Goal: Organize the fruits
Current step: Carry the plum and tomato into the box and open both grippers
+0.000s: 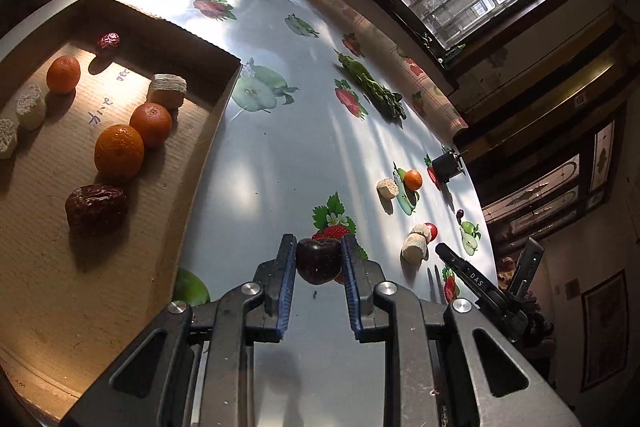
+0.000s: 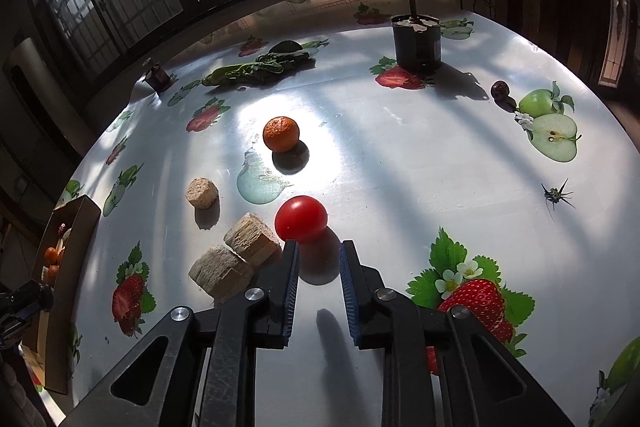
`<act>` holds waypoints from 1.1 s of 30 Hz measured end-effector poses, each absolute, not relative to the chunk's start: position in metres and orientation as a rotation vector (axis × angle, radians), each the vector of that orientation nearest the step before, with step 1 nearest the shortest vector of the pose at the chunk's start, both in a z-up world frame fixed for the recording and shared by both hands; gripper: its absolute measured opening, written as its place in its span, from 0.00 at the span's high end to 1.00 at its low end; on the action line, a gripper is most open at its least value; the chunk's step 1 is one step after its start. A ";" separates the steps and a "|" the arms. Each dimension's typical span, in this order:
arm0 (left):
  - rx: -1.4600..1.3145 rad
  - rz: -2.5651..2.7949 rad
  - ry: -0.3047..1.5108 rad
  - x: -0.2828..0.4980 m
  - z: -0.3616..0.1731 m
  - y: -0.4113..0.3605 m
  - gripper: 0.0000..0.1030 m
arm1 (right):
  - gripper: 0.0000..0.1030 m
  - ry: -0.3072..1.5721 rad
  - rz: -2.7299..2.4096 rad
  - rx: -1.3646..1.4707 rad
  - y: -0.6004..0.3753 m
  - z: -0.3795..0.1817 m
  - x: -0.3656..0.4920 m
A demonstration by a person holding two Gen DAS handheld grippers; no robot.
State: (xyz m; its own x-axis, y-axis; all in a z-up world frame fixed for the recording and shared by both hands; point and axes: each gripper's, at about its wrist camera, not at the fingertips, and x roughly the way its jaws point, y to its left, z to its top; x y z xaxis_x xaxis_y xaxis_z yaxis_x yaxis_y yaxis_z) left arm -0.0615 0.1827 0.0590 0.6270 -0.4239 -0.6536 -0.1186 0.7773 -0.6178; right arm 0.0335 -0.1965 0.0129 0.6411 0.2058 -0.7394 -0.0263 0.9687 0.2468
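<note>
Clamped between my left gripper's (image 1: 319, 259) blue pads sits one dark cherry (image 1: 319, 261), lifted over the table (image 1: 280, 155) beside the cardboard tray (image 1: 192, 147). My right gripper (image 2: 319, 259) hangs part-open and empty; one red tomato (image 2: 301, 219) lies just beyond its tips. Tray count: three oranges (image 1: 119, 151), two red dates (image 1: 96, 207), three pale cut chunks (image 1: 167, 90). Loose on the table: one orange (image 2: 281, 133), three chunks (image 2: 252, 241), one small date (image 2: 499, 90), leafy greens (image 2: 256, 69), one dark can (image 2: 417, 41).
</note>
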 end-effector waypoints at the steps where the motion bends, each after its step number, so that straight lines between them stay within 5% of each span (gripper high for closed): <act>1: -0.683 -0.187 0.886 -0.065 0.060 0.188 0.79 | 0.78 0.870 0.129 0.228 -0.197 0.013 0.036; 8: -0.714 -0.174 0.849 -0.074 0.063 0.205 0.79 | 0.77 0.934 0.153 0.364 -0.192 0.019 0.062; 11: -0.710 -0.174 0.848 -0.078 0.063 0.208 0.79 | 0.65 0.979 0.109 0.320 -0.179 0.015 0.075; 23: -0.712 -0.096 0.787 -0.097 0.071 0.251 0.79 | 0.70 0.924 0.099 0.330 -0.171 0.034 0.059; 33: -0.603 0.151 0.801 -0.116 0.062 0.307 0.79 | 0.70 0.917 0.491 0.148 -0.024 0.072 -0.002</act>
